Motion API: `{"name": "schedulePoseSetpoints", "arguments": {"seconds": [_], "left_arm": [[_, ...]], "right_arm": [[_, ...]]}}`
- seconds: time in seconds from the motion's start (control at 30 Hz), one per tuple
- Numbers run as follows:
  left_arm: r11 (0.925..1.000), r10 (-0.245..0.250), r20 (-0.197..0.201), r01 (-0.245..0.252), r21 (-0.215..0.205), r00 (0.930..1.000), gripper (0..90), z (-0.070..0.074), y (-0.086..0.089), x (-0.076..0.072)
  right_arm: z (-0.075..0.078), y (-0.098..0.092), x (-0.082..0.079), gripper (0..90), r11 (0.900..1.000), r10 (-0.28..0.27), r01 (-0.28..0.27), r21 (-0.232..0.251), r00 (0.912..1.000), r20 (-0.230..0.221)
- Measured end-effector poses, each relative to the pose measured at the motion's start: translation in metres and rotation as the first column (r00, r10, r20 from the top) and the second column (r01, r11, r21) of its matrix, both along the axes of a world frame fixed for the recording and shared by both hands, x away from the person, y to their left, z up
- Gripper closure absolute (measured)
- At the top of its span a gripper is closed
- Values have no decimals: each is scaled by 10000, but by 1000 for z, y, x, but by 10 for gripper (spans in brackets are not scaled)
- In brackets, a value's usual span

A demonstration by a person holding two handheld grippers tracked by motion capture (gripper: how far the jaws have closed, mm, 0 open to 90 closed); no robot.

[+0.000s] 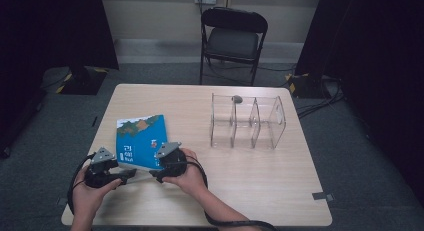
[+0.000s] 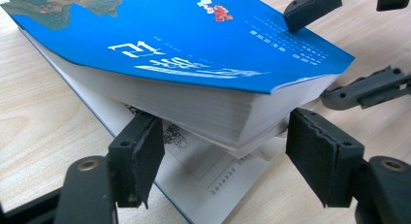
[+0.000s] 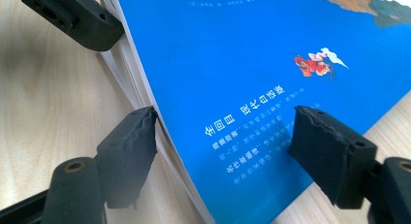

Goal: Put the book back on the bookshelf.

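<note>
In the high view, a blue book (image 1: 141,141) lies on the near left part of a wooden table (image 1: 260,181). The left gripper (image 1: 131,177) and the right gripper (image 1: 154,177) sit close together at the book's near edge, each held in a hand. A clear plastic rack (image 1: 247,122) with 3 compartments stands well apart on the far right of the table, and a black folding chair (image 1: 232,41) stands behind it.

In the left gripper view, the book's (image 2: 194,44) near corner is lifted off its bottom cover, which lies flat on the table with a printed white page showing. The left gripper's (image 2: 223,151) 2 jaws stand moderately apart on either side of that raised corner; whether the pads press on it cannot be told.

In the right gripper view, the right gripper (image 3: 223,146) straddles the book's (image 3: 232,64) corner. Its left pad (image 3: 140,136) touches the page edges, while the right pad hangs over the blue cover, apparently without pressing on it.
</note>
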State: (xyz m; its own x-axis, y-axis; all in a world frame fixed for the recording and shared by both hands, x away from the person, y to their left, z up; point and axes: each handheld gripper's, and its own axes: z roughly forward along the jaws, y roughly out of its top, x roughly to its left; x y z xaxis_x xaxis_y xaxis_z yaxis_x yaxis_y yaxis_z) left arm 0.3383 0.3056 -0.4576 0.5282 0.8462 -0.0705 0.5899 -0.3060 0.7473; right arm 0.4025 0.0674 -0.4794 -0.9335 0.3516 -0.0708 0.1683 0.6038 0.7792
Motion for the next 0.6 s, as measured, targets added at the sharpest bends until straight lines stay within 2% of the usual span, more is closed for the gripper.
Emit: {"name": "schedulePoseSetpoints", "arguments": {"seconds": [0.23,0.3,0.37,0.43,0.53,0.6], "left_arm": [[10000,-24,-37,24,-53,10000,306,0,0,0],[10000,-42,-50,42,-45,10000,311,-1,0,0],[10000,-45,-68,45,-36,10000,311,-1,0,0],[10000,-30,-52,30,-85,10000,312,-1,0,0],[9997,22,19,-21,-228,10000,310,-1,0,0],[9998,33,42,-32,-184,10000,298,-2,0,0]], "right_arm": [[-2,11,-3,218,9990,159,-137,-420,9985,521],[-4,11,-4,224,9984,344,-307,-465,9962,806],[-3,11,-5,278,9973,573,-527,-520,9942,910],[0,10,-5,400,9969,610,-566,-541,9946,841],[3,7,-5,495,9966,744,-720,-404,9954,597],[6,7,-6,576,9949,943,-916,-434,9934,661]]}}
